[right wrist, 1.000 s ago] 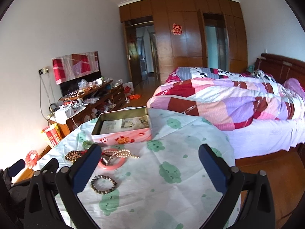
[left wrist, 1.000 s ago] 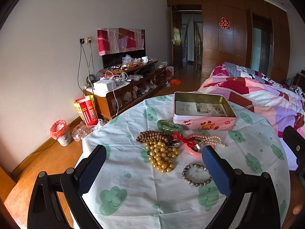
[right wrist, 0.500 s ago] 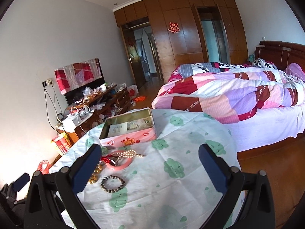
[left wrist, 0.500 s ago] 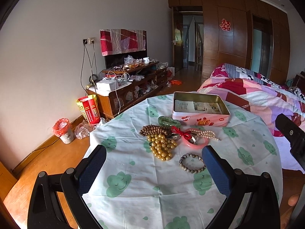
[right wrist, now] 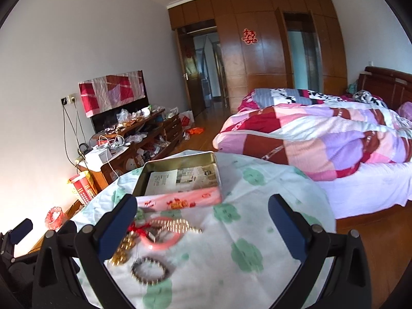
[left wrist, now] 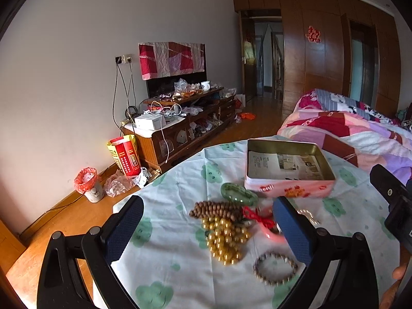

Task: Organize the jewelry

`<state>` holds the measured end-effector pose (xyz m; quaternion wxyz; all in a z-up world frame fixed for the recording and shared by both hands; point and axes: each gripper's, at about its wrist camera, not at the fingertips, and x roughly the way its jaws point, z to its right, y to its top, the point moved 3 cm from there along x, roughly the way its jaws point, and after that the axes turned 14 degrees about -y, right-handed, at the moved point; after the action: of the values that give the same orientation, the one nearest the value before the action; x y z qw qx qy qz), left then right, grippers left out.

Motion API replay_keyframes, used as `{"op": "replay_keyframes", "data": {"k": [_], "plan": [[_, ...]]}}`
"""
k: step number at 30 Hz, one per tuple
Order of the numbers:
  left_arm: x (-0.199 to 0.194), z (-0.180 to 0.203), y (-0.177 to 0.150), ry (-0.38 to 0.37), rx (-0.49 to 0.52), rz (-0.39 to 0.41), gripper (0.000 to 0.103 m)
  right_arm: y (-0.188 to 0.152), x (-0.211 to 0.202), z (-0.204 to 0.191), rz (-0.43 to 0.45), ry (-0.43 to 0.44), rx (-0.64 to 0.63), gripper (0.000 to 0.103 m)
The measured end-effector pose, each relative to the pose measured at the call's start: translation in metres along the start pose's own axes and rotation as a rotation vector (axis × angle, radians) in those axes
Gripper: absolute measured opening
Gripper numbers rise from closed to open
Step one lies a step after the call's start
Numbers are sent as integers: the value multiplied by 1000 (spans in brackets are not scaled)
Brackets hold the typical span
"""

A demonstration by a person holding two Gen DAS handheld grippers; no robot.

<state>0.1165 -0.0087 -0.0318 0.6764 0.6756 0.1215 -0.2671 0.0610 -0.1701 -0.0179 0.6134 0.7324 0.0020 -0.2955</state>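
A pile of jewelry lies on the round table (left wrist: 180,278): brown wooden beads (left wrist: 215,209), gold beads (left wrist: 226,239), a green bangle (left wrist: 238,193), a pink bangle with a red knot (right wrist: 162,239), a pearl string (right wrist: 180,225) and a dark bead bracelet (left wrist: 275,270), which also shows in the right wrist view (right wrist: 148,271). An open pink tin (left wrist: 288,167) stands behind the pile; it also shows in the right wrist view (right wrist: 180,180). My left gripper (left wrist: 206,229) is open above the pile. My right gripper (right wrist: 203,225) is open and empty, above the table right of the pile.
The table wears a white cloth with green clouds. A bed (right wrist: 322,139) with a patchwork quilt stands to the right. A cluttered TV cabinet (left wrist: 180,126), a red box (left wrist: 126,157) and a small bin (left wrist: 88,184) stand along the left wall.
Both grippers have moved forward and lower toward the jewelry pile, after pulling back a little half a second ago. The jewelry and the tin have not moved.
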Motion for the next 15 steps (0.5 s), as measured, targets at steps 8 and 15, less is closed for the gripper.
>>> {"op": "replay_keyframes", "data": {"k": [8,15], "plan": [[24,2,31,-2,-20,36,100,25,67,-18,-81,-26,-24,103],[-19,1,11,-23,2,43,100,6,39,1,-108,-5,16,103]]}}
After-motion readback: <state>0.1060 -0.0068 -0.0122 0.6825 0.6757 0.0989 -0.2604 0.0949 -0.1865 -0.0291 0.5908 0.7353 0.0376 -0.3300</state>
